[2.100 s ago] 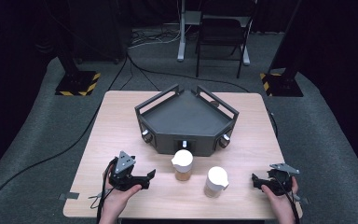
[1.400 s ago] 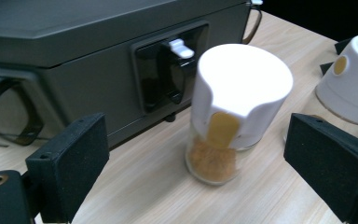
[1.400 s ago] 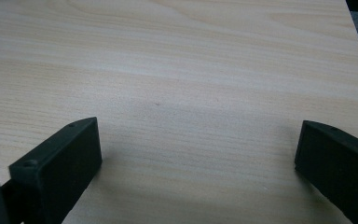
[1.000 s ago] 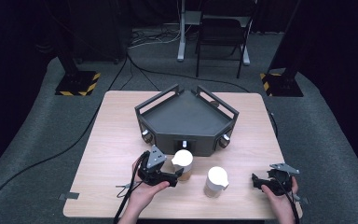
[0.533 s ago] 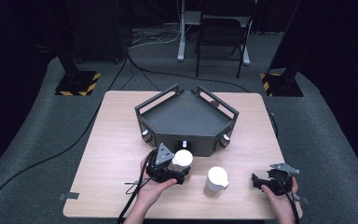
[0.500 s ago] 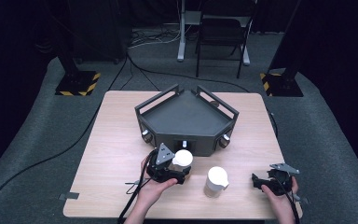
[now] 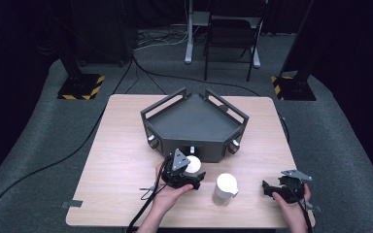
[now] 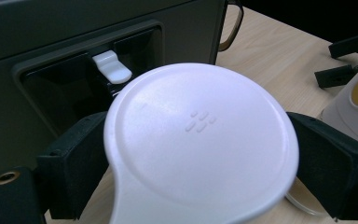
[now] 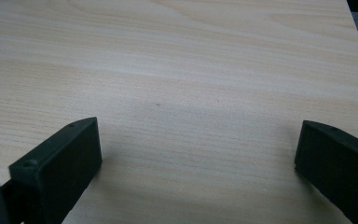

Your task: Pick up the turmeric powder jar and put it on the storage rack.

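Left tongs (image 8: 200,186) closing around white lidded cup (image 8: 200,140), jaws flanking it, right tongs (image 9: 200,163) spread wide over bare table (image 9: 191,70)

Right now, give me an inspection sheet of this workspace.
Surface: wooden table, bare wood around the items.
Job's things: lidded white cup by the dark machine; second cup to its right.
Clutter: nothing seen.
Grippers: left hand-held gripper has been closing, jaws either side of the lidded cup, contact unclear; right hand-held gripper open over bare wood.
Cables: one trails off the table's front edge.
Surroundings: dark floor, chair.
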